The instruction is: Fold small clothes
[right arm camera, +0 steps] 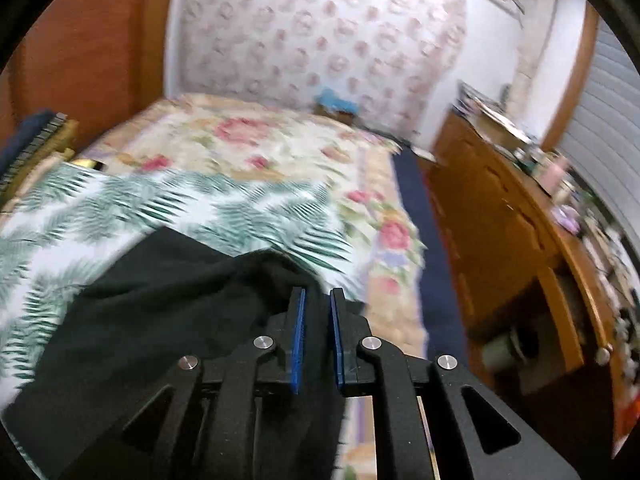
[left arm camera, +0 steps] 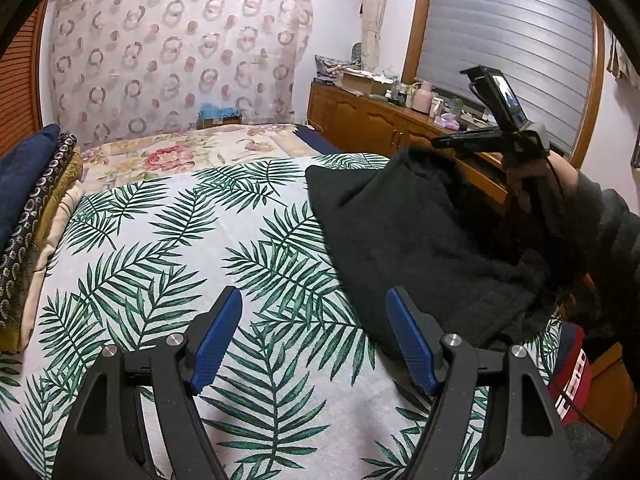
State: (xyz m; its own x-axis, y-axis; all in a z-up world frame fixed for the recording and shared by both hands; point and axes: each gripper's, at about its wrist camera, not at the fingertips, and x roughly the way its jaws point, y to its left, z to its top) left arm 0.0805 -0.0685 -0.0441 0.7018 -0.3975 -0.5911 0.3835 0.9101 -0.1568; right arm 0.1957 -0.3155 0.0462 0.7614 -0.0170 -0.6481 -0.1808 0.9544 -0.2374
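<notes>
A dark green-black cloth hangs in folds over the right side of the palm-leaf sheet on the bed. My right gripper, held by a person's hand, pinches the cloth's upper edge and holds it off the sheet. In the right wrist view, the blue pads of the right gripper stand close together with the dark cloth between them; that view is blurred. My left gripper hovers low over the sheet, open, with nothing between its fingers. Its right finger sits beside the cloth's lower edge.
A stack of folded fabrics lies along the bed's left edge. Floral bedding covers the far part of the bed. A wooden dresser crowded with small items runs along the right wall. A red item sits at the lower right.
</notes>
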